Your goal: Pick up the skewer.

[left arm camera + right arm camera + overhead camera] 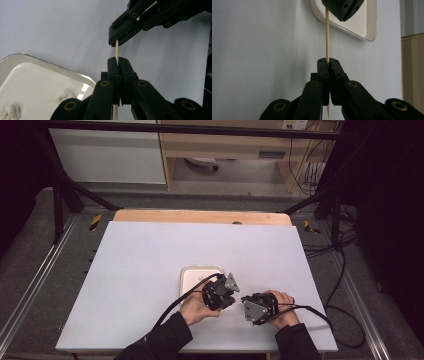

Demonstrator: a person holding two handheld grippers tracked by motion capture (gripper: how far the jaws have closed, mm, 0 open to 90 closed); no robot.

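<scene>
Both my left tongs and right tongs are clamped tight on one thin wooden skewer, held just off the desk beside the white tray, so next I'd judge I must steady it carefully.

On the table, the tray lies near the front edge; the left gripper sits just right of the tray, the right gripper farther right, a wooden stick between them.
</scene>
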